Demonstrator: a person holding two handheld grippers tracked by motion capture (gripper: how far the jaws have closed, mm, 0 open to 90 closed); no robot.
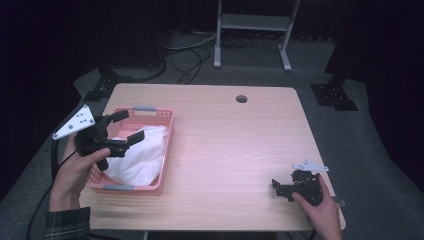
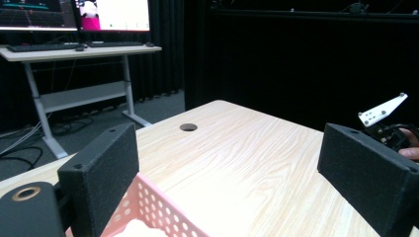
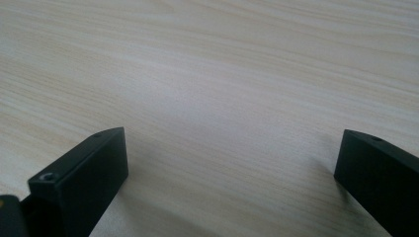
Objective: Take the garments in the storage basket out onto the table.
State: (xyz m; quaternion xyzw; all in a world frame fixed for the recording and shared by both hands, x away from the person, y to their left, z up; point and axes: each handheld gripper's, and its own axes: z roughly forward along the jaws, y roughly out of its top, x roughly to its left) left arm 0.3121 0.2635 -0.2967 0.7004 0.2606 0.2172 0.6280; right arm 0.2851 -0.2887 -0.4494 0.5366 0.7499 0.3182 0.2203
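Pink perforated basket (image 1: 165, 142) w/ grey handle grips holds a white cloth (image 1: 142, 155). Light wood-grain table (image 1: 235, 145); black grippers, left (image 1: 127, 127) & right (image 1: 278, 188). Plaid sleeve (image 1: 67, 222), green-ish.

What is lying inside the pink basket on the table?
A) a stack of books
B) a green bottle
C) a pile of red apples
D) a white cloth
D: the high view shows a crumpled white cloth lying in the pink basket, with the left tool open above it.
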